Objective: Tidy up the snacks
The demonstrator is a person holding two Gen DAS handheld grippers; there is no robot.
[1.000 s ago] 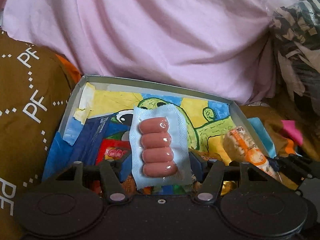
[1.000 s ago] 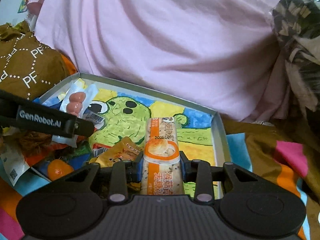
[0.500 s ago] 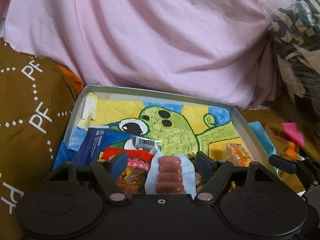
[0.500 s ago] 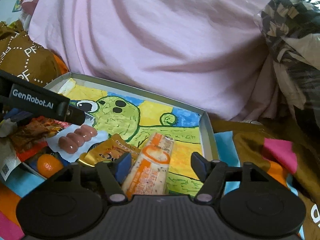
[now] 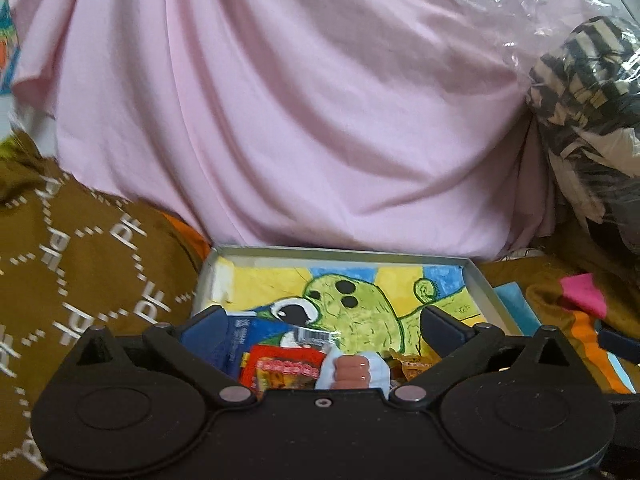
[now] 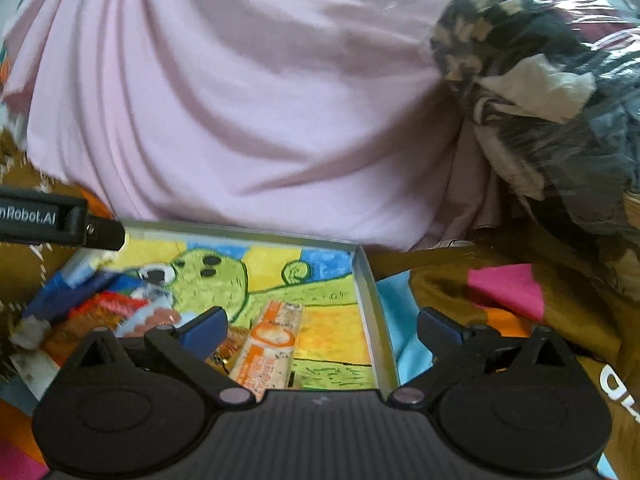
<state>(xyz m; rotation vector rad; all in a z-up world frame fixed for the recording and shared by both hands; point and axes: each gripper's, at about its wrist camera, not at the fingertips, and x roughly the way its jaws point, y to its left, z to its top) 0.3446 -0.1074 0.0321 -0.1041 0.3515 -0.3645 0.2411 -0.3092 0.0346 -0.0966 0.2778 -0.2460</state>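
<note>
My left gripper and right gripper have just opened wide, dropping the sausage pack and orange bar into the tray.

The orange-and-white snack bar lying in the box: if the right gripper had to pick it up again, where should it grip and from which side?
Across the narrow width at mid-length of the snack bar, probably coming from above. It lies flat on the box floor, long axis pointing away from the right gripper, whose jaws have just been opening and stand wide.
</note>
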